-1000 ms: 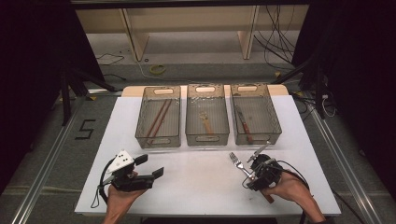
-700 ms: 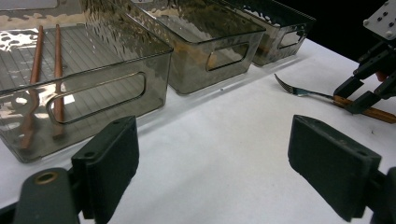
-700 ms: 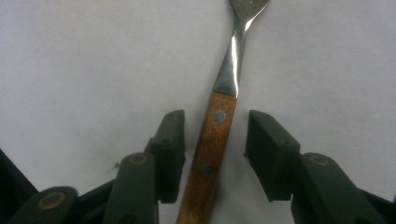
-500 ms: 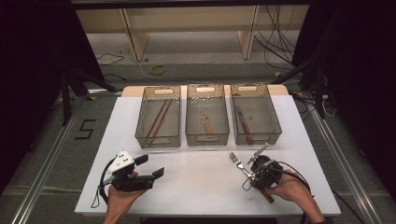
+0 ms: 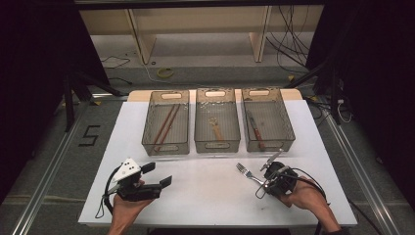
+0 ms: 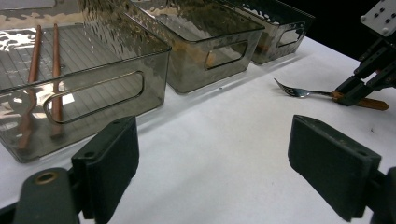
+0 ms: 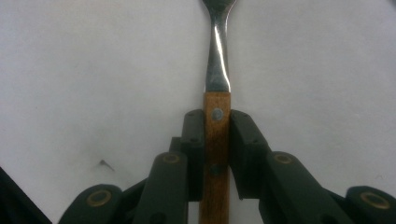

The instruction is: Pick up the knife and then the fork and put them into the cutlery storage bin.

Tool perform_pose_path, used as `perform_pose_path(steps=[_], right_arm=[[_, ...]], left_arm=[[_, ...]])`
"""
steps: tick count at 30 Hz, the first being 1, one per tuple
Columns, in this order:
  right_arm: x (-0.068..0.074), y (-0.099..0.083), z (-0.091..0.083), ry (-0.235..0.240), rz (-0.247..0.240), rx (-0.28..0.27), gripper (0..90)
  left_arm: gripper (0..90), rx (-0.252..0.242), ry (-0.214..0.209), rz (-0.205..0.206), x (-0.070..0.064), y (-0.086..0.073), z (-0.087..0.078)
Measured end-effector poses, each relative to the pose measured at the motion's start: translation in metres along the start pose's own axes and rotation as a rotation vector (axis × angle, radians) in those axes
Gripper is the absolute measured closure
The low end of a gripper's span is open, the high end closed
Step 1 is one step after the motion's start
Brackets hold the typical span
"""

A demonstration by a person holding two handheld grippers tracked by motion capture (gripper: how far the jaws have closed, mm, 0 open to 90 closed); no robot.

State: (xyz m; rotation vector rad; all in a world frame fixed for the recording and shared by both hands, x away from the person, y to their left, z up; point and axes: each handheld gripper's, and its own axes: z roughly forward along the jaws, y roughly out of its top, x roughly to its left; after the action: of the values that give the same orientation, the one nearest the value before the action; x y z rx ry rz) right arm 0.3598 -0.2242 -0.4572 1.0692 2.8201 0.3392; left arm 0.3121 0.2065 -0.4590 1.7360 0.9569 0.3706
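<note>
High view: a fork (image 5: 248, 172) with a steel head and wooden handle is held low over the white table (image 5: 210, 196), near its front right, by the right gripper (image 5: 270, 176); three grey bins (image 5: 218, 120) are lined up behind.
Left gripper view: the left gripper (image 6: 224, 158) is spread wide and empty; chopsticks (image 6: 44, 79) are seen in the nearest bin.
Right gripper view: the handle is pinched between both jaws, rivets visible, tines pointed away.
</note>
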Motion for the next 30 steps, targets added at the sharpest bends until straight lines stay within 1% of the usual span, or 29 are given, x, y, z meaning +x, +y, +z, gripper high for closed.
perform_pose_path(steps=[3, 8, 11, 16, 17, 23, 28, 30], right_arm=[[-0.001, -0.001, -0.002, 0.005, -0.001, -0.003, 77.7], [-0.001, -0.001, -0.011, 0.026, -0.004, -0.056, 77.8], [-0.001, -0.001, -0.016, 0.028, -0.006, -0.075, 77.8], [-0.003, 0.0, -0.023, 0.051, -0.005, -0.116, 77.9], [-0.003, 0.0, -0.024, 0.049, -0.002, -0.122, 77.9], [-0.011, 0.005, -0.032, 0.067, 0.008, -0.167, 77.9], [-0.019, 0.013, -0.043, 0.06, 0.019, -0.21, 77.9], [-0.022, 0.017, -0.047, 0.063, 0.02, -0.23, 77.9]], left_arm=[[16.0, 0.0, -0.001, -0.002, 0.0, 0.0, 0.0], [16.0, -0.001, 0.0, -0.001, 0.0, 0.0, 0.0], [16.0, -0.001, -0.001, -0.001, 0.0, 0.0, 0.0], [16.0, -0.001, -0.001, -0.004, 0.0, 0.0, 0.0], [16.0, -0.001, -0.001, -0.002, 0.0, 0.0, 0.001], [16.0, 0.002, -0.003, -0.002, 0.0, -0.001, 0.001], [16.0, -0.003, -0.002, -0.007, 0.001, -0.001, 0.001], [16.0, -0.002, -0.003, -0.007, 0.001, -0.001, 0.001]])
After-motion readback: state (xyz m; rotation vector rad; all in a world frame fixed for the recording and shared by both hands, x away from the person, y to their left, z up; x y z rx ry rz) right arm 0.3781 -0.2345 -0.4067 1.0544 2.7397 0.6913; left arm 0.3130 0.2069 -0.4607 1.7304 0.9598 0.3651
